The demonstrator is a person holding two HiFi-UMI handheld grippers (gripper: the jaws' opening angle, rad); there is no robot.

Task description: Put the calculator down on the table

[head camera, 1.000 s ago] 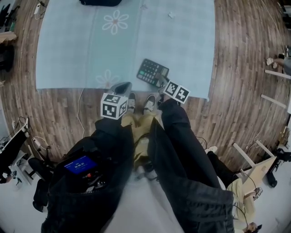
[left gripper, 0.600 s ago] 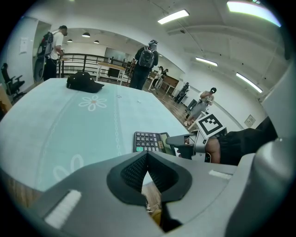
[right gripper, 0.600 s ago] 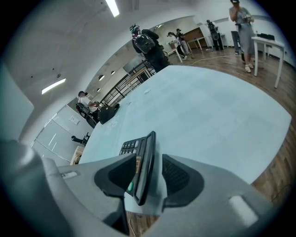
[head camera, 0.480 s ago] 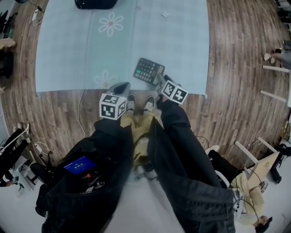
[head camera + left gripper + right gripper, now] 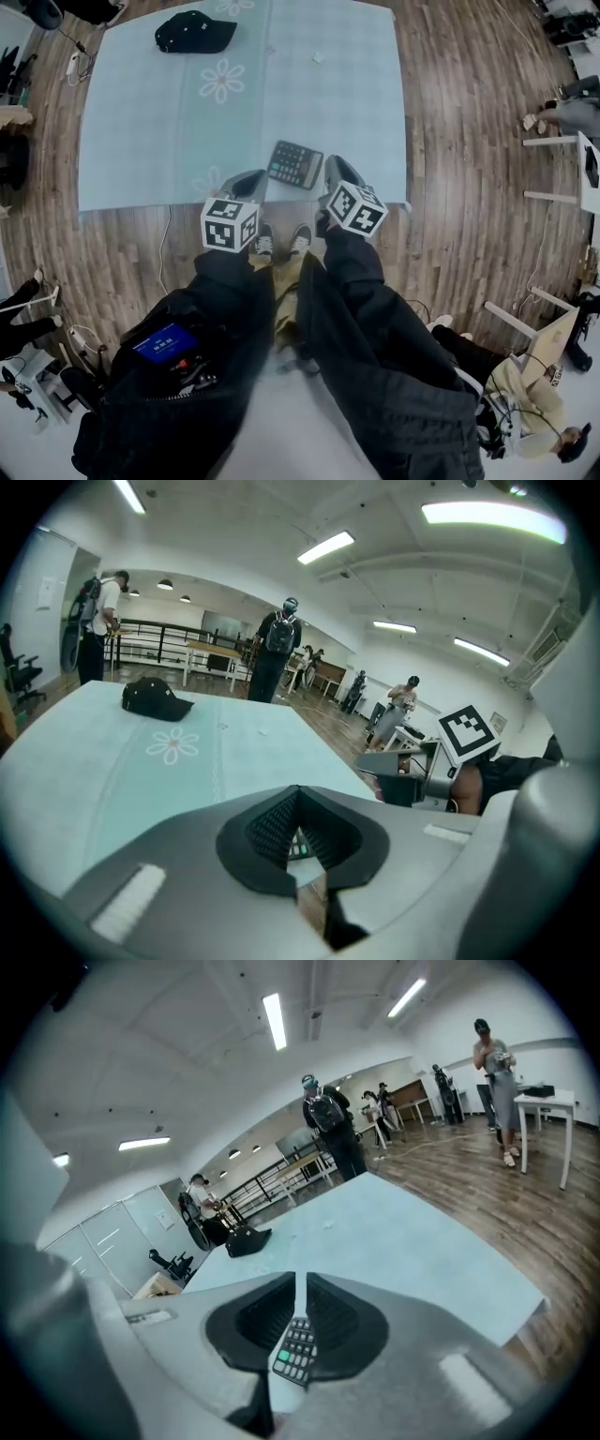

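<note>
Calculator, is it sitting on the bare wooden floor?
No, the calculator lies flat on the light blue cloth, close to the cloth's near edge.

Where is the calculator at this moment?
In the head view, the calculator lies flat on the pale blue cloth, close to its near edge, just beyond the person's shoes.

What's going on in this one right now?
A person holds a gripper in each hand at a blue table. The calculator lies flat near its front edge, touched by neither. The right gripper has just been closing its jaws to a narrow gap, nothing between them; the left gripper is shut and empty.
</note>
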